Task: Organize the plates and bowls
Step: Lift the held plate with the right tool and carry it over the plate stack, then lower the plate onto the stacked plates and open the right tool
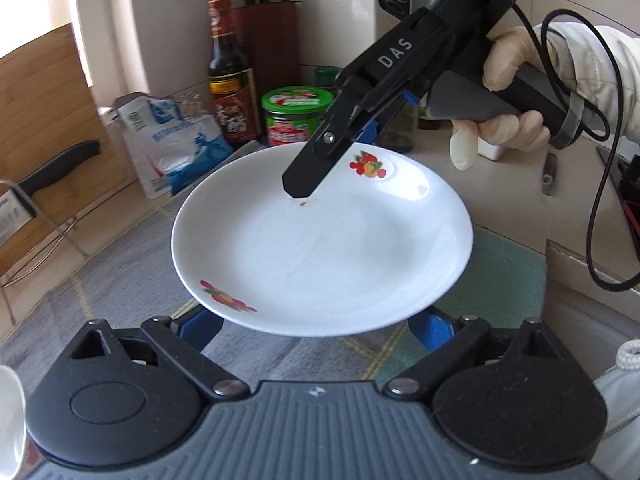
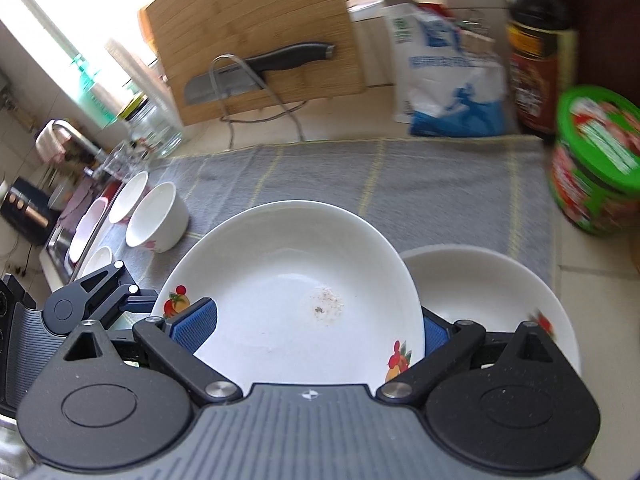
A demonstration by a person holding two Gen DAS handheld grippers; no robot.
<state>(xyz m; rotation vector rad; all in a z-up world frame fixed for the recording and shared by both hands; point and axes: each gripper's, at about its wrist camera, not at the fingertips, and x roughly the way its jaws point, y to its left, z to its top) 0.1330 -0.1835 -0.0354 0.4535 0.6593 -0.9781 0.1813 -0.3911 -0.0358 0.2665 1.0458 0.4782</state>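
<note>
A white plate (image 1: 320,248) with fruit prints hangs tilted above the grey mat (image 1: 100,296). My right gripper (image 1: 316,168) is shut on its far rim, with one black finger on top and the blue pad below. In the right wrist view the same plate (image 2: 296,280) sits between that gripper's (image 2: 316,330) pads, with a speck of dirt at its centre. My left gripper (image 1: 316,326) stands wide open, its blue pads (image 1: 200,324) under the plate's near rim and gripping nothing. A second white plate (image 2: 480,292) lies on the mat at the right. Several white bowls (image 2: 156,216) stand at the left.
A soy sauce bottle (image 1: 228,72), a green-lidded jar (image 1: 296,116) and a blue-white bag (image 1: 176,140) stand behind the mat. A cutting board (image 2: 256,28) with a knife (image 2: 256,72) leans against the wall. A knife block (image 1: 268,20) and a black cable (image 1: 596,200) are nearby.
</note>
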